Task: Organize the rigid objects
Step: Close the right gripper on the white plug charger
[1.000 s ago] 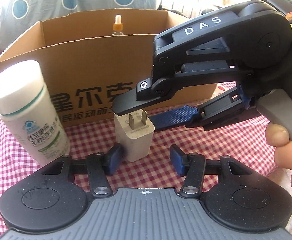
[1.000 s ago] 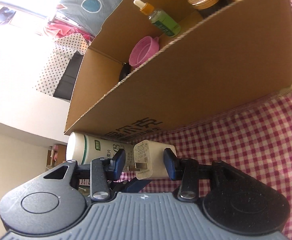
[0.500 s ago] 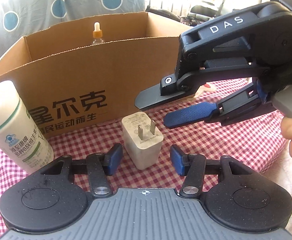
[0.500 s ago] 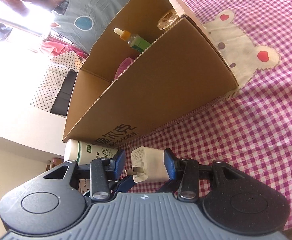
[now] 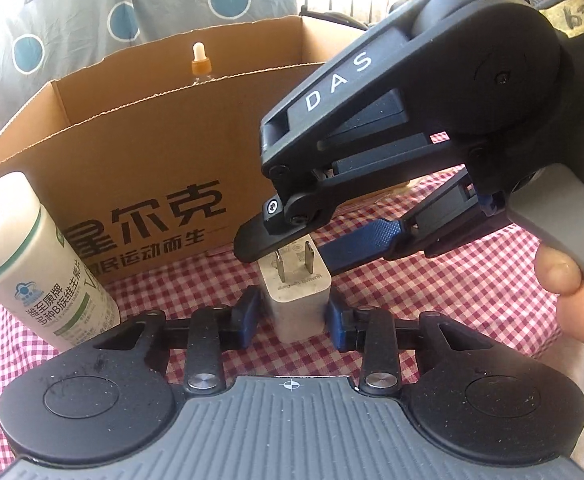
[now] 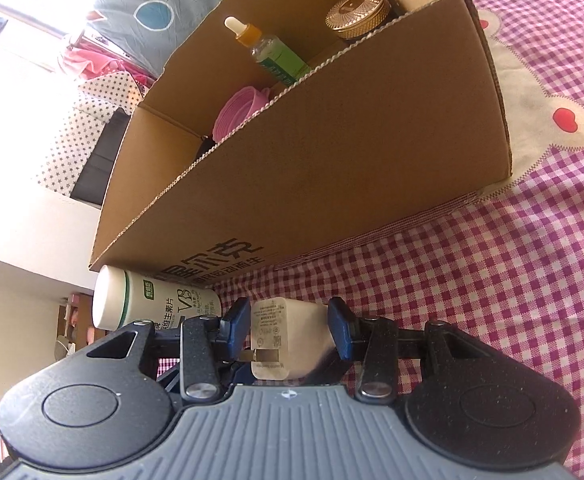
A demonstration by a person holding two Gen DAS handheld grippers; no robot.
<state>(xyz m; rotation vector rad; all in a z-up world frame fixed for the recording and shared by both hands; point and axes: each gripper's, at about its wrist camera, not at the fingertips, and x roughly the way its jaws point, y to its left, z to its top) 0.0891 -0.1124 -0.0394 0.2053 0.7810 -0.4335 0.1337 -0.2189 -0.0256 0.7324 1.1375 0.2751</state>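
The charger (image 5: 298, 300) stands on the checked cloth (image 5: 452, 280) in front of the box (image 5: 151, 152), with its two prongs pointing up. The left tool (image 5: 292, 314) has just been closing, and its blue pads (image 5: 247, 314) now press on both sides of the charger, so it is pinching it. The right tool (image 5: 292, 248) comes in from the right side of the left wrist view, held by a hand (image 5: 572, 300). Its upper finger lies over the prongs and its lower blue finger (image 5: 356, 240) is behind the charger. In the right wrist view the charger (image 6: 287, 336) sits between the pads (image 6: 237, 326) of the right tool (image 6: 289, 332); whether both pads press on it, I cannot tell.

A white bottle (image 5: 31, 264) stands on the cloth just left of the charger, close to the box wall. Inside the box (image 6: 332, 160) there are a dropper bottle (image 6: 267, 50), a pink lid (image 6: 239, 112) and a jar with gold lid (image 6: 358, 12).
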